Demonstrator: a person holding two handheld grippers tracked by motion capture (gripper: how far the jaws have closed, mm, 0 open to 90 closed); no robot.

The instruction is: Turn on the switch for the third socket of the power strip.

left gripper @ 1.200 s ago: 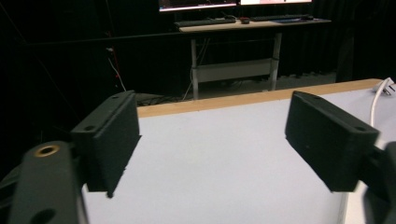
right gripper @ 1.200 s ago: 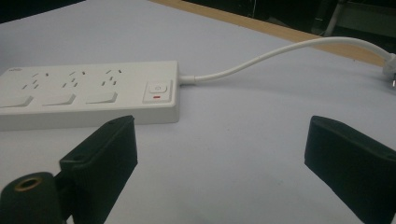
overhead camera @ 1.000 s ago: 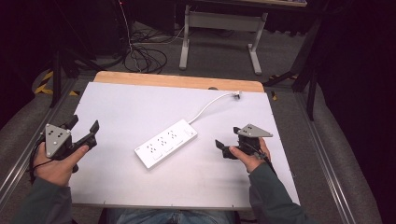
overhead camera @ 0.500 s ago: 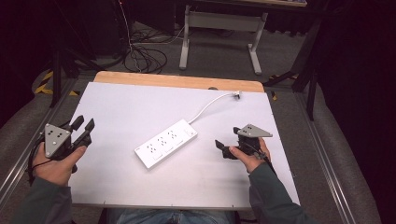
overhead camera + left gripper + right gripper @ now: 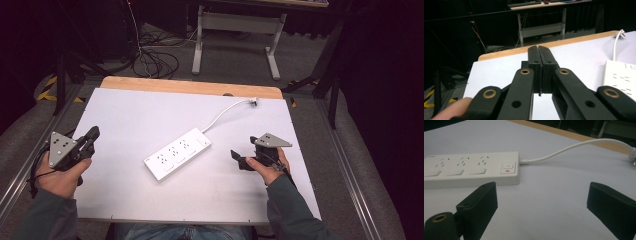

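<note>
Power strip (image 5: 177,153) is lying untouched mid-table, cord trailing toward the far edge; you're holding your left gripper (image 5: 93,135) pressed together, your right gripper (image 5: 242,159) spread wide beside it.

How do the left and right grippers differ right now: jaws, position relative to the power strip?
Jaws: the left gripper has its jaws pressed together, while the right gripper holds its jaws wide apart.
Position: the left gripper sits near the table's left edge, well away from the power strip; the right gripper is closer, its jaws pointing toward the strip's switch end.
Shared: both are hand-held, carry nothing, and touch nothing on the table.
</note>
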